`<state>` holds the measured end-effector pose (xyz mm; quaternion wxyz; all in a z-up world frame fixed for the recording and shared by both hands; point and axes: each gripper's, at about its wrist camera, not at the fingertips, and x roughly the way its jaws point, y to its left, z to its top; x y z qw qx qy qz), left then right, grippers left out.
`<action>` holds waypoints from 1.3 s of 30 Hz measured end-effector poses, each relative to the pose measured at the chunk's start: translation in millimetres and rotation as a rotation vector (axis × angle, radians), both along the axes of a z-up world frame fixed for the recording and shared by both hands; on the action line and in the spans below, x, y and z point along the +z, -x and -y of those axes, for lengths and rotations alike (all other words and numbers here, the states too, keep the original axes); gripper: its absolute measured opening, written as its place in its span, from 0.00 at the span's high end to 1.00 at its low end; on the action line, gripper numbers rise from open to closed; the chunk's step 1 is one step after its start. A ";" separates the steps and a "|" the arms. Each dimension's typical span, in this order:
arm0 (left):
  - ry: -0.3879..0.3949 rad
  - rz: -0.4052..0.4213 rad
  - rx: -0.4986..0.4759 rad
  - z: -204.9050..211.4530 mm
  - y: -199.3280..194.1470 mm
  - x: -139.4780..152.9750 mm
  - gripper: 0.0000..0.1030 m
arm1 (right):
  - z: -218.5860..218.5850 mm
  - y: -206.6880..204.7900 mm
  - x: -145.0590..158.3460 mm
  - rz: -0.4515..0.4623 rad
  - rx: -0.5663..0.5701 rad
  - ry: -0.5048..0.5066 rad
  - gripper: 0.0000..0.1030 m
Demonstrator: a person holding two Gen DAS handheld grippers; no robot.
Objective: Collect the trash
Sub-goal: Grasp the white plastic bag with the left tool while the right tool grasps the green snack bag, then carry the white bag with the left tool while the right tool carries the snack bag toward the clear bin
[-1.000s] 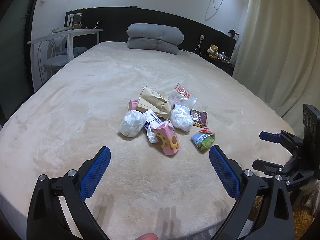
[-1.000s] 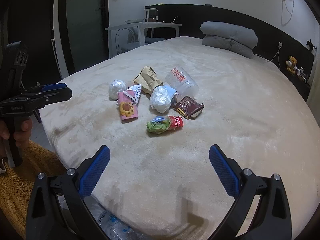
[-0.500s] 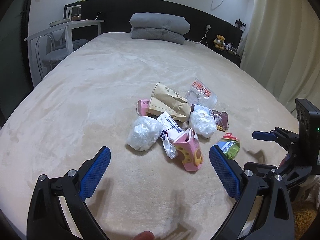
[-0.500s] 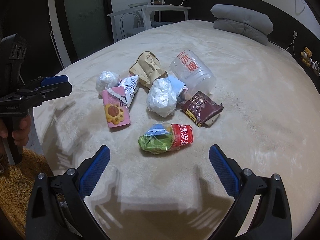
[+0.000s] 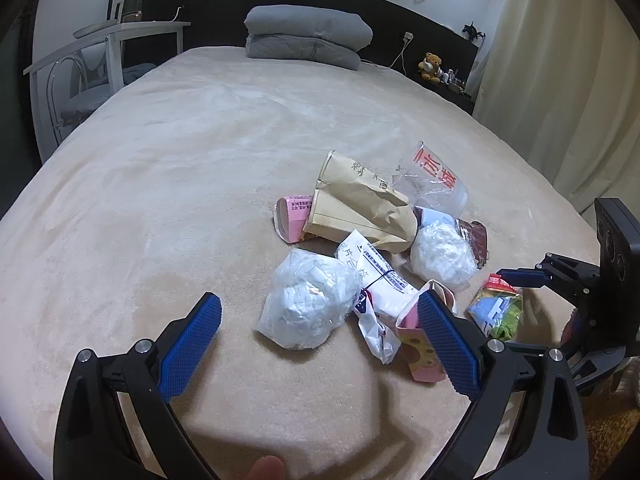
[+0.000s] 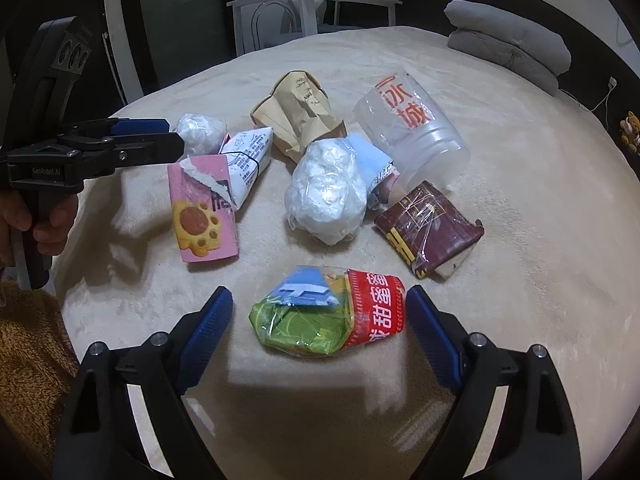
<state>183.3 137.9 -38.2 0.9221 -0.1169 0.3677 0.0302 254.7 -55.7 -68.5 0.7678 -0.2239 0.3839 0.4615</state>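
A heap of trash lies on the beige bed. My left gripper (image 5: 320, 340) is open, its fingers astride a crumpled clear plastic ball (image 5: 310, 307), with the pink carton (image 5: 424, 354) by its right finger. My right gripper (image 6: 318, 330) is open, its fingers on either side of a green and red snack wrapper (image 6: 332, 312). That wrapper also shows in the left wrist view (image 5: 496, 308). Further in lie a brown paper bag (image 6: 300, 114), a clear cup (image 6: 416, 128), a second plastic ball (image 6: 326, 196), a maroon packet (image 6: 430, 228) and a white wrapper (image 6: 246, 164).
Folded grey bedding (image 5: 308, 36) lies at the head of the bed. A white desk and chair (image 5: 104, 60) stand to the left, curtains (image 5: 560, 80) to the right. A brown rug (image 6: 28, 360) lies on the floor beside the bed edge.
Both grippers have moved forward and down onto the trash heap. The left now straddles the plastic ball and the right straddles the green and red wrapper. Both stay open.
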 end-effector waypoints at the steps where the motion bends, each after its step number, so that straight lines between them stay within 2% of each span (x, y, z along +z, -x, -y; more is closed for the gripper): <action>1: -0.004 -0.001 0.005 -2.0 -2.2 -1.3 0.12 | -0.8 -1.1 -0.9 -0.001 0.002 0.003 0.24; 3: 0.007 -0.009 0.008 -7.1 -6.7 -4.7 0.19 | -1.7 -2.2 -1.9 -0.001 0.002 0.004 0.30; 8: 0.037 -0.031 0.005 -16.3 -9.9 -13.9 0.34 | 0.1 -2.8 -1.1 -0.004 0.012 -0.003 0.32; 10: 0.036 -0.030 -0.004 -16.1 -9.8 -14.4 0.43 | 0.6 -0.3 -0.1 0.003 0.020 -0.007 0.32; 11: 0.031 -0.030 -0.007 -16.1 -8.8 -13.9 0.50 | 0.4 0.8 0.5 0.010 0.023 -0.007 0.32; 24: 0.008 0.017 0.016 -13.0 10.7 1.1 0.52 | 24.6 9.3 20.5 0.018 -0.029 -0.055 0.33; 39: 0.036 0.104 0.023 21.6 54.5 44.2 0.52 | 83.5 42.9 57.9 0.026 -0.139 -0.157 0.33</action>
